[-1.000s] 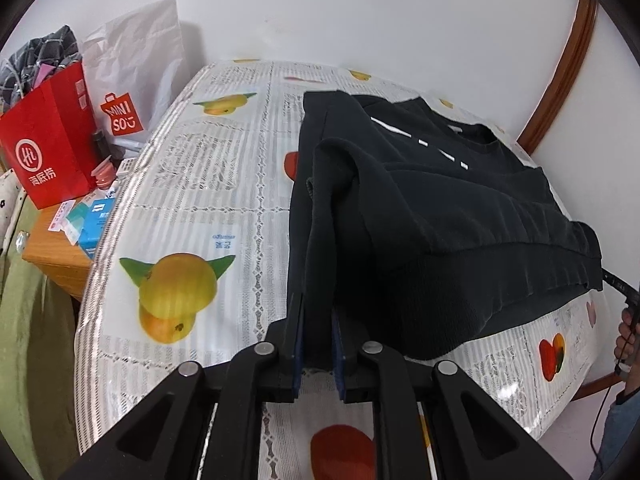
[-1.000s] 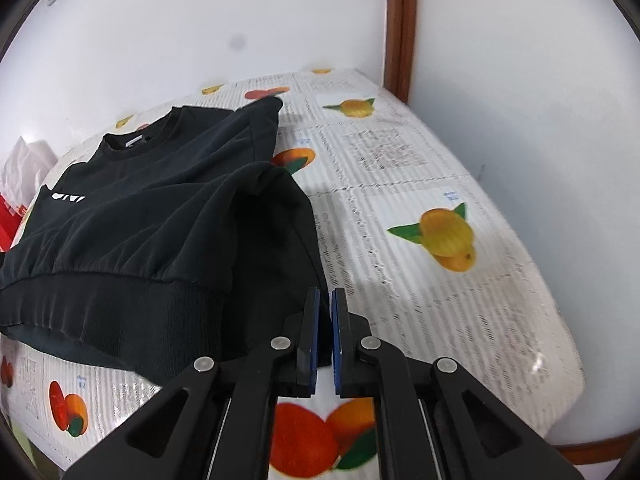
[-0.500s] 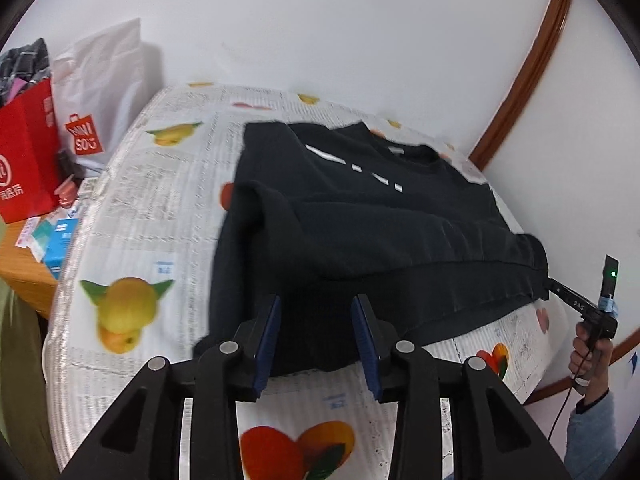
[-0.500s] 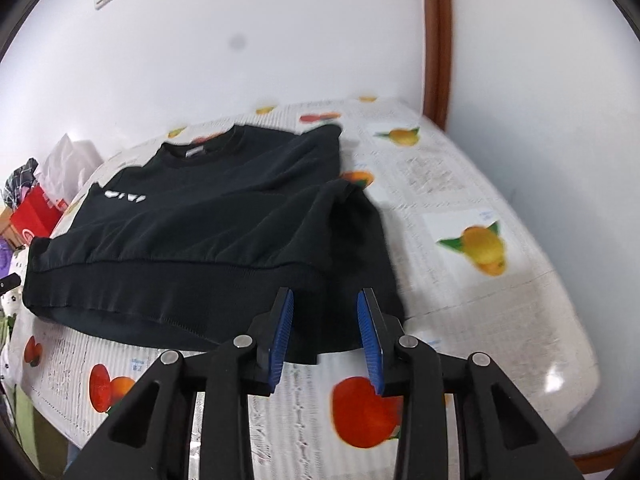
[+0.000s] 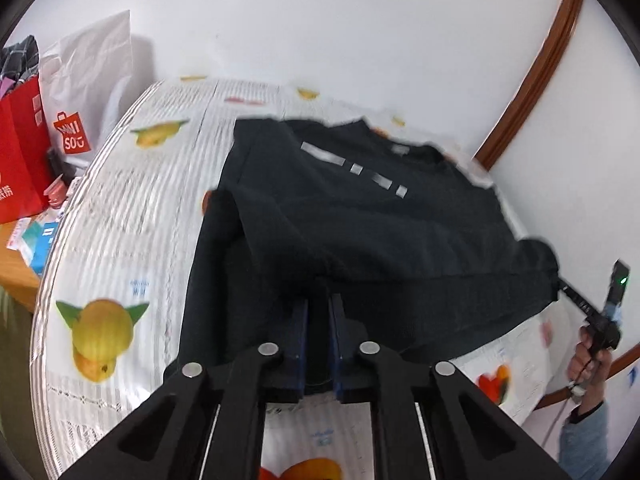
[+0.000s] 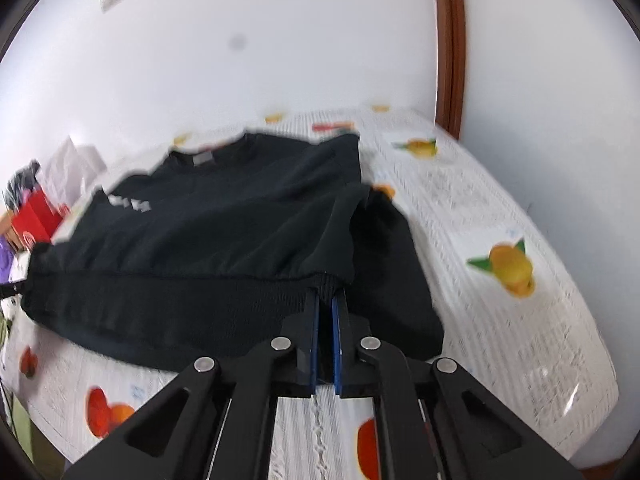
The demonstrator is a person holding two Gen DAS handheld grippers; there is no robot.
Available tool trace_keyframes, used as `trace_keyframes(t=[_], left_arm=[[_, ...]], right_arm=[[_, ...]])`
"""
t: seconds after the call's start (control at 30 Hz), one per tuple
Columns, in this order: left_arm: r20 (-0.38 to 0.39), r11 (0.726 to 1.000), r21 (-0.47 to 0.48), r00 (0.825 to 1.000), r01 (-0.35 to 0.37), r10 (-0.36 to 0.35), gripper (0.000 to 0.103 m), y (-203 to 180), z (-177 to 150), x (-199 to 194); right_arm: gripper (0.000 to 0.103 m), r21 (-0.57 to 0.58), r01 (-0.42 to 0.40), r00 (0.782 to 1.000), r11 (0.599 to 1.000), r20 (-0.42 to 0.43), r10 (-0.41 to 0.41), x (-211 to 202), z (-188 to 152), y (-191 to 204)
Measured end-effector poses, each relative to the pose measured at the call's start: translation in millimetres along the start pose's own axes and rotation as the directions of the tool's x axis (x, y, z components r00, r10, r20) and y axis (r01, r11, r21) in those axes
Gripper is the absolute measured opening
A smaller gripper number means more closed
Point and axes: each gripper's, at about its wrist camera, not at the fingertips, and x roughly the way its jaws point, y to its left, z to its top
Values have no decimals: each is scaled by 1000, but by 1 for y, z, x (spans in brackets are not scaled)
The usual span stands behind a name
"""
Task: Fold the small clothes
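Note:
A black sweatshirt [image 5: 380,236] with white chest marks lies on the fruit-print table [image 5: 120,240], sleeves folded along both sides. My left gripper [image 5: 319,304] is shut on the sweatshirt's ribbed hem at its left corner. My right gripper [image 6: 325,300] is shut on the hem of the sweatshirt [image 6: 224,236] at its right corner. The hem edge is lifted a little off the table [image 6: 500,320] between the two grippers. The right gripper also shows at the far right of the left wrist view [image 5: 560,286].
A red shopping bag [image 5: 20,168] and a white Miniso bag [image 5: 84,92] stand left of the table on a wooden stand with small boxes [image 5: 38,240]. White walls and a brown door frame [image 5: 532,68] lie behind. The table's front edge is near.
Both grippers opened half a second ago, having let go of the sleeves, and have now shut on the sweatshirt's bottom hem corners. The views are blurred from motion.

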Motion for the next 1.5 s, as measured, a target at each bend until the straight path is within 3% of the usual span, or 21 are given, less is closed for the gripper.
trace_keyframes(t=[0.07, 0.23, 0.5, 0.8, 1.03, 1.17, 1.27, 1.33, 1.5], left_arm=[[30, 999, -10, 999, 33, -32, 7, -1, 10, -8], [105, 999, 24, 994, 26, -28, 7, -12, 38, -18], [114, 1000, 20, 993, -1, -1, 7, -10, 79, 11], [79, 999, 29, 996, -39, 37, 8, 3, 104, 54], [16, 1000, -14, 1000, -27, 27, 11, 21, 114, 86], [-6, 999, -12, 1000, -29, 29, 11, 22, 116, 94], [7, 1000, -7, 1000, -9, 9, 18, 21, 117, 87], [37, 1000, 4, 999, 20, -20, 28, 20, 116, 76], [62, 998, 39, 997, 45, -48, 36, 16, 105, 55]], right_arm=[[5, 37, -31, 999, 999, 28, 30, -6, 9, -3], [5, 58, -39, 996, 998, 82, 34, -9, 44, 3], [5, 98, -58, 993, 993, 106, 48, 19, 89, 6], [5, 135, -58, 998, 989, 41, 53, 81, 119, 0], [5, 153, -24, 998, 988, -56, 33, 131, 122, -5], [11, 179, -20, 996, 984, -85, 35, 145, 124, -8], [11, 191, -23, 996, 981, -82, 40, 139, 130, -10], [12, 186, -18, 997, 982, -64, 31, 126, 132, -9], [13, 105, -40, 999, 994, -33, 43, 93, 128, 3]])
